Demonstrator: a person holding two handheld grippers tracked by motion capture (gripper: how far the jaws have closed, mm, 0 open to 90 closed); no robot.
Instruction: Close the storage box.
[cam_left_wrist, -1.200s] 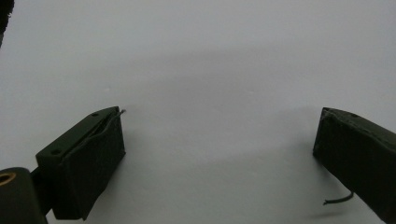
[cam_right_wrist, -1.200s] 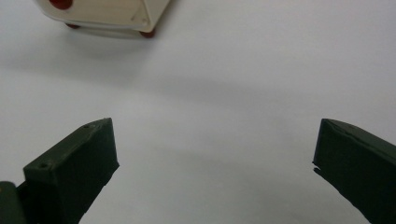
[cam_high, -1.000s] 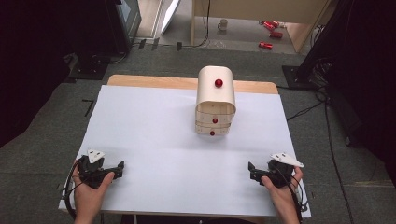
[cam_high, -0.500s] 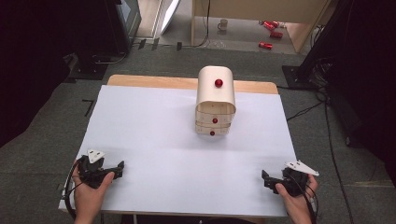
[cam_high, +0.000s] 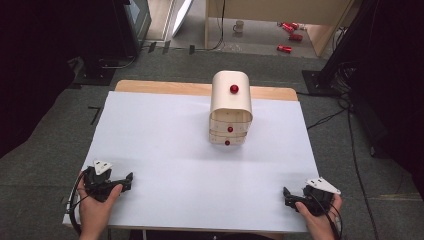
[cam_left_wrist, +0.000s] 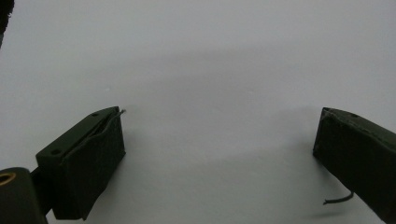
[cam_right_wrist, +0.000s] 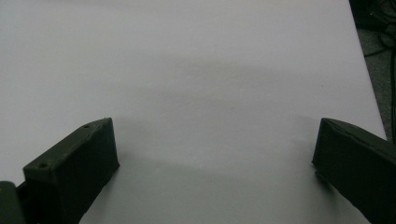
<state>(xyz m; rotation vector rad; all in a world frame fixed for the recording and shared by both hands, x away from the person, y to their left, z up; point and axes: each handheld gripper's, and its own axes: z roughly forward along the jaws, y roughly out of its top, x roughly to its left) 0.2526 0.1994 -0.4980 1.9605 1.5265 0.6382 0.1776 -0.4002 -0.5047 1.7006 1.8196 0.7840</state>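
Note:
A small pale wooden drawer chest (cam_high: 230, 109) with a rounded top and three red knobs stands at the back middle of the white-covered table (cam_high: 165, 130). My left gripper (cam_high: 128, 182) rests near the front left corner, held by a hand, its jaws pointing right. In the left gripper view, the left gripper (cam_left_wrist: 219, 116) is open over bare white surface. My right gripper (cam_high: 286, 196) lies near the front right corner, jaws pointing left. The right gripper (cam_right_wrist: 217, 123) is open too, with nothing between the jaws. Both grippers are far from the chest.
The table's wooden back edge (cam_high: 165, 88) shows behind the white cover. Grey carpet surrounds the table, with cables (cam_high: 345, 115) on the floor at the right. Red cans (cam_high: 285, 48) and a mug (cam_high: 239, 26) lie on the floor far behind.
My right gripper has moved back toward the front edge and slightly right. The left gripper and the chest have stayed put.

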